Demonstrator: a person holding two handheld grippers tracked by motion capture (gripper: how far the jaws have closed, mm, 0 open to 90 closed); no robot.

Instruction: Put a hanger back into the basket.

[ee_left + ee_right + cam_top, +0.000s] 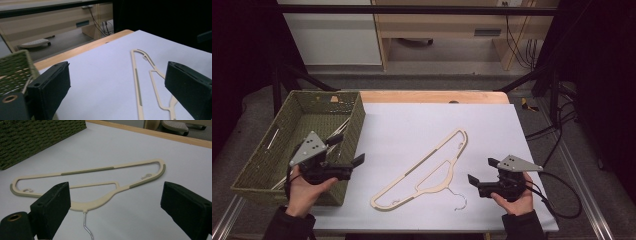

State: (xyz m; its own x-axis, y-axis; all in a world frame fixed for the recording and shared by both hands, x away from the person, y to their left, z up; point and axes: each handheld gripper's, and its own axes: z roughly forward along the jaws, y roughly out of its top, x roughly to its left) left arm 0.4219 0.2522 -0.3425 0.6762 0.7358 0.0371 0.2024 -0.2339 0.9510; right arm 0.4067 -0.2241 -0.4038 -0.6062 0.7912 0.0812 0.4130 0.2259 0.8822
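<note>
A cream plastic hanger (438, 185) with a metal hook lies flat and slantwise on the white sheet, its hook towards the near edge. My left gripper (348, 150) hovers over the near right corner of the woven green basket (354, 125), jaws wide apart with nothing between them; in the left gripper view (118, 75) the hanger (136, 75) lies ahead on the sheet. My right gripper (482, 170) is open just right of the hanger, pointing at it. In the right gripper view (117, 192) the hanger (87, 171) lies just beyond the jaws, untouched.
The basket stands at the left edge of the table and holds some pale thin pieces (338, 131). A wooden table edge (432, 96) runs along the back. Cables (557, 200) trail from the right gripper off the right side.
</note>
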